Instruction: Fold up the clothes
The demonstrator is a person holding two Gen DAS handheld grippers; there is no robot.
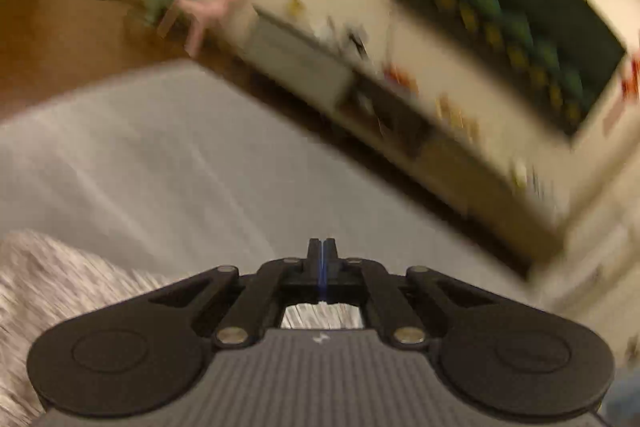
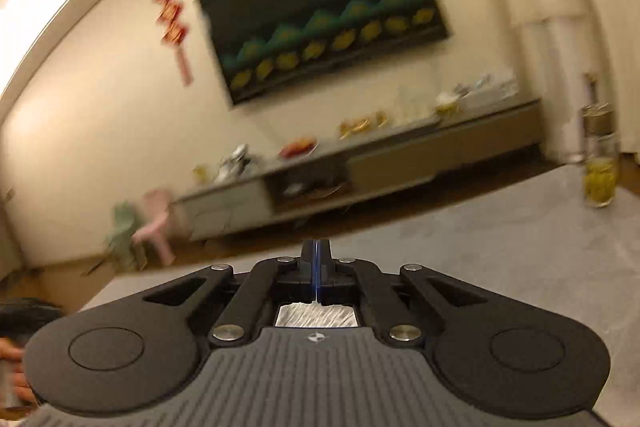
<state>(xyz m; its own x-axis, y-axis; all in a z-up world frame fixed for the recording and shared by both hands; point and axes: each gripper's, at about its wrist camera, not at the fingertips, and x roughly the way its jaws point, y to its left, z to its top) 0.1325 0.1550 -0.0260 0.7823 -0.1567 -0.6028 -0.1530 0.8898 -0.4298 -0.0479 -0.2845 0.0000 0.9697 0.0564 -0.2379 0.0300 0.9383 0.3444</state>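
A heathered grey-white garment [image 1: 48, 287] lies at the lower left of the left wrist view and runs under my left gripper [image 1: 321, 247]. Its weave also shows through the opening behind the fingers. The left jaws are pressed together, apparently pinching the cloth from above. My right gripper [image 2: 316, 249] is likewise shut, and the same garment [image 2: 316, 315] shows through its opening directly below the fingers. Both grippers are raised above the grey table [image 2: 500, 247] and face the room. Both views are blurred by motion.
A glass bottle [image 2: 599, 163] with yellow contents stands at the table's far right. Beyond the table are a low TV cabinet [image 2: 392, 163] with clutter, a wall TV [image 2: 320, 15], and small pink and green chairs [image 2: 148, 227]. A hand [image 2: 12, 367] shows at the left edge.
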